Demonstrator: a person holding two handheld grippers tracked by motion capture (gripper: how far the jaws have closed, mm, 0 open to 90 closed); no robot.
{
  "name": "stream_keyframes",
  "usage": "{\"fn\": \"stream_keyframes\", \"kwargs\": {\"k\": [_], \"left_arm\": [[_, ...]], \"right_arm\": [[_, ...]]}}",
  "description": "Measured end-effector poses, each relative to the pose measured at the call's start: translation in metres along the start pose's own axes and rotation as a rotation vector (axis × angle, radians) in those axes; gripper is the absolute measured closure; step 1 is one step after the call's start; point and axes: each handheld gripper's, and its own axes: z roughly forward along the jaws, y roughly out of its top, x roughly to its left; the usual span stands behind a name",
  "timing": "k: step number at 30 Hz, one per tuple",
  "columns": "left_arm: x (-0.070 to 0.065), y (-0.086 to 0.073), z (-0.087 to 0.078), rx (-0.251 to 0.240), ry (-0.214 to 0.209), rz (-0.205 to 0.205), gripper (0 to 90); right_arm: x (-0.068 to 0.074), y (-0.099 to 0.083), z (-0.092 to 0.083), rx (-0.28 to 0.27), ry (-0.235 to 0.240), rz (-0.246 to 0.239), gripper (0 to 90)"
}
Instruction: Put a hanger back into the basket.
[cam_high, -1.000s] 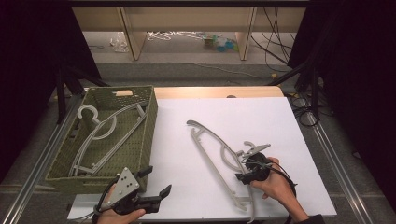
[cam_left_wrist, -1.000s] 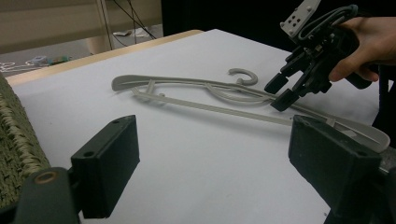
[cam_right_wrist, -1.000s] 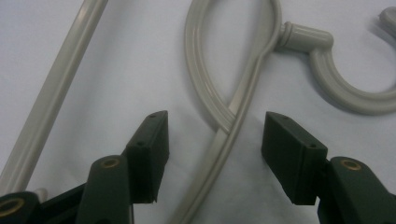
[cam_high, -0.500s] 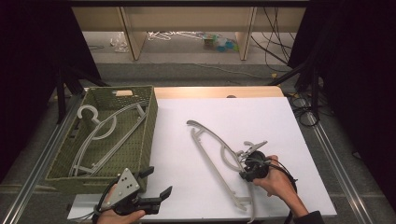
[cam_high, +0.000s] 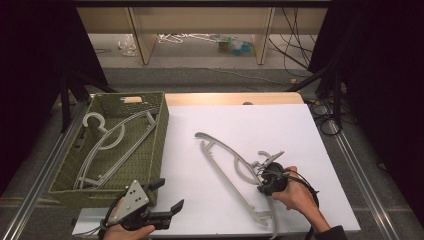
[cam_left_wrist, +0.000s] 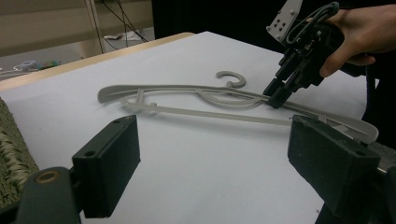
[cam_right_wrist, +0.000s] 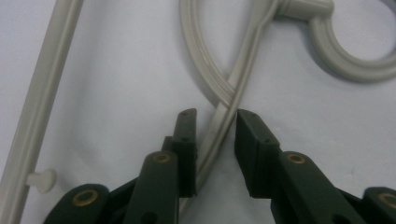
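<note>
Currently a person works at a white table (cam_high: 310, 130) with a hand-held gripper in each hand. A grey plastic clothes hanger (cam_high: 225, 155) lies flat on the white surface, near the middle and toward the right, its hook pointing to the right edge. To the left of it, on the table's left side, stands a green woven basket (cam_high: 160, 125) with another grey hanger (cam_high: 107, 147) lying inside.

The right gripper (cam_high: 264, 186) is lowered onto the hanger on the table, close to the hook. Its jaws have just been closing, and in the right gripper view (cam_right_wrist: 215, 135) the hanger's curved arm runs between the two black jaws. The left jaw seems to touch the arm, while a thin gap shows by the right one, so the grasp looks almost made but not yet firm.

The left gripper (cam_high: 167, 197) hovers at the near edge of the table, just in front of the basket, with its jaws spread wide and nothing between them.

The step in hand looks like picking up the hanger, probably to place it in the basket. Next, the right jaws would need to finish clamping the arm, then lift it level so the long ends clear the table and the basket's wall.
</note>
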Motion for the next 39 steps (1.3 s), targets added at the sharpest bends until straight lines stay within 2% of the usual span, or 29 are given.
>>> {"fn": "stream_keyframes", "kwargs": {"k": [1,4,5,7,10,12,15,18,19,20,22,27,28,29,30,32,33,35,36,37,38,39], "left_arm": [[0.001,0.0,0.0,-0.002,0.002,0.013,16.8],[0.003,0.0,0.0,0.003,0.005,0.017,16.9],[0.002,0.0,0.0,0.004,0.007,-0.002,16.9],[0.003,0.0,0.001,0.001,0.006,0.01,17.1],[0.003,0.0,0.001,0.005,-0.001,0.025,17.1],[0.002,0.0,0.004,-0.002,-0.003,0.005,17.3],[0.001,0.002,0.007,0.014,0.006,0.017,17.3],[-0.003,0.004,0.014,0.013,-0.002,0.021,17.5],[-0.003,0.007,0.016,0.022,-0.003,0.047,17.5],[-0.006,0.009,0.019,0.018,-0.006,0.041,17.7],[-0.008,0.014,0.026,0.018,-0.008,0.064,18.2],[-0.013,0.03,0.054,0.054,-0.008,0.143,20.9],[-0.013,0.034,0.06,0.062,-0.003,0.166,21.5],[-0.014,0.037,0.068,0.081,0.0,0.16,22.2],[-0.014,0.04,0.08,0.142,-0.028,0.173,23.6],[-0.013,0.041,0.094,0.21,-0.053,0.195,25.1],[-0.013,0.042,0.103,0.239,-0.049,0.205,25.2],[-0.011,0.044,0.118,0.284,-0.078,0.201,29.6],[-0.009,0.045,0.126,0.31,-0.105,0.205,30.0],[-0.008,0.046,0.134,0.314,-0.088,0.22,31.1],[-0.006,0.048,0.14,0.322,-0.092,0.214,35.6],[-0.005,0.048,0.144,0.332,-0.105,0.202,36.3]], "right_arm": [[-0.001,0.0,0.0,-0.001,0.001,-0.014,72.4],[-0.003,0.0,-0.002,0.007,0.0,-0.032,79.6],[-0.003,0.0,-0.002,0.006,0.001,-0.034,81.0],[-0.003,-0.001,-0.002,0.006,0.005,-0.083,81.2],[-0.002,0.0,-0.002,0.008,0.0,-0.115,81.0],[-0.003,0.0,-0.002,0.003,0.008,-0.122,80.4],[-0.003,0.001,-0.001,0.01,0.009,-0.154,78.9],[-0.003,0.002,0.0,0.021,0.01,-0.163,78.5],[-0.004,0.002,0.0,0.02,0.018,-0.164,78.6],[-0.005,0.003,0.001,0.022,0.024,-0.164,78.9],[-0.005,0.004,0.0,0.032,0.023,-0.163,79.5],[-0.002,0.005,-0.002,0.032,0.01,-0.228,81.5],[0.0,0.006,-0.004,0.032,0.005,-0.27,81.6],[0.002,0.006,-0.006,0.032,0.002,-0.294,81.5],[0.004,0.008,-0.01,0.029,-0.006,-0.303,81.5],[0.009,0.009,-0.019,0.012,-0.021,-0.342,81.4],[0.009,0.009,-0.022,0.006,-0.023,-0.355,81.5],[0.013,0.009,-0.029,-0.004,-0.042,-0.382,81.5],[0.014,0.008,-0.032,-0.012,-0.047,-0.394,81.4],[0.015,0.008,-0.035,-0.016,-0.047,-0.405,81.4],[0.017,0.008,-0.038,-0.021,-0.042,-0.418,81.3],[0.018,0.008,-0.04,-0.029,-0.046,-0.424,81.3]]}}
